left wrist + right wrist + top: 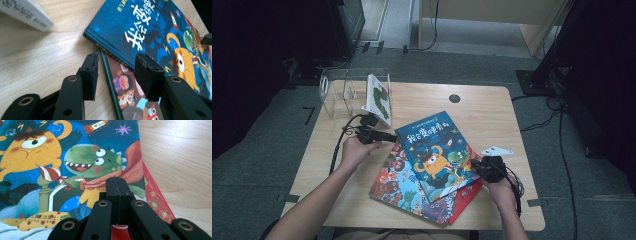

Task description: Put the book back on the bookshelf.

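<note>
Two grippers flank the blue book (437, 150), centre frame, atop overlapping picture books. Left gripper (393, 136): half open at its upper-left corner, holding nothing. Right gripper (472, 164): closed, tips against its lower-right cover.

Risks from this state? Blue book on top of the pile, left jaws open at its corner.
1. Left gripper is open, straddling the edges of both the blue book and the book under it; closing may grab both or slip off.
2. Right gripper rests shut on the blue cover, not gripping; the book may slide when the left pulls.
3. The pile is fanned unevenly, so lower books could shift.
</note>
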`<state>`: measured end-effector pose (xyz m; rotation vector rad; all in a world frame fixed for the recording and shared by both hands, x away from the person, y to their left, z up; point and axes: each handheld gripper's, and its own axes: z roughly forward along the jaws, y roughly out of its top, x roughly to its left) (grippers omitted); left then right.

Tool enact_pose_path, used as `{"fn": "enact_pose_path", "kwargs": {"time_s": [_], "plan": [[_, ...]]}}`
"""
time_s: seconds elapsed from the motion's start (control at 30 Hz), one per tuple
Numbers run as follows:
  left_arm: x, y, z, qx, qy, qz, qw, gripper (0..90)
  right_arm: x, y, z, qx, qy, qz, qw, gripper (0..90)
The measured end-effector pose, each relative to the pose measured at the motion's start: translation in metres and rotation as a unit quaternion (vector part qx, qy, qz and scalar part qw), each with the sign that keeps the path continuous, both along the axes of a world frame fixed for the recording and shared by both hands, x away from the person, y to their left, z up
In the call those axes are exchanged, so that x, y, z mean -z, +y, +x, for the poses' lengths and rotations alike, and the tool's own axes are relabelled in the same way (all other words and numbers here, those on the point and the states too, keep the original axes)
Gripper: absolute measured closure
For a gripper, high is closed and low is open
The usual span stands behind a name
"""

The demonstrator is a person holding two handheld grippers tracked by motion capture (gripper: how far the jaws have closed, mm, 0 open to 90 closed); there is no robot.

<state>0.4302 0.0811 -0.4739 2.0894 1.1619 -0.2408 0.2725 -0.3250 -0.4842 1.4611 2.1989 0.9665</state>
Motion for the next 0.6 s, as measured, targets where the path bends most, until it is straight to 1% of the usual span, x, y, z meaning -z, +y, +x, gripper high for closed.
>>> {"fn": "enact_pose_path", "kwargs": {"time_s": [0.03,0.1,0.13,0.2,0.27,0.33,0.43,0.47,0.53,0.57,0.6], "plan": [[0.0,-0.001,0.001,-0.003,-0.002,-0.001,1.0,53.8,0.0,0.0,0.0,-0.001,0.001,0.0,1.0,90.0],[0.001,-0.002,0.005,-0.007,0.005,-0.011,0.9999,53.7,0.0,0.0,0.0,-0.002,0.0,0.0,1.0,90.0],[0.001,-0.003,0.007,-0.006,0.006,-0.008,0.9999,53.6,0.0,0.0,0.0,-0.001,0.0,0.001,1.0,90.0],[0.002,-0.006,0.009,-0.004,0.002,0.005,1.0,53.4,0.0,-0.001,0.0,-0.003,0.0,0.0,1.0,90.0],[0.003,-0.007,0.011,-0.007,-0.001,0.008,0.9999,53.1,0.0,0.0,0.0,-0.004,-0.002,-0.001,1.0,90.0],[0.003,-0.007,0.014,-0.013,-0.003,0.004,0.9999,52.9,0.0,-0.001,0.0,-0.003,-0.001,0.001,1.0,90.0],[0.002,-0.008,0.017,-0.015,-0.009,0.007,0.9998,52.6,0.0,-0.001,0.0,-0.004,-0.001,0.001,1.0,90.0],[0.002,-0.009,0.018,-0.016,-0.004,0.002,0.9999,52.7,0.0,-0.001,0.0,-0.004,-0.001,0.001,1.0,90.0],[0.001,-0.01,0.019,-0.013,-0.004,0.002,0.9999,52.6,0.0,-0.001,0.0,-0.005,-0.001,0.001,1.0,90.0],[-0.001,-0.014,0.02,-0.008,-0.008,0.013,0.9999,52.9,0.0,-0.001,0.0,-0.006,-0.001,0.001,1.0,90.0],[-0.001,-0.016,0.021,-0.005,-0.006,0.013,0.9999,52.9,0.0,-0.001,0.0,-0.005,-0.001,0.001,1.0,90.0]]}}
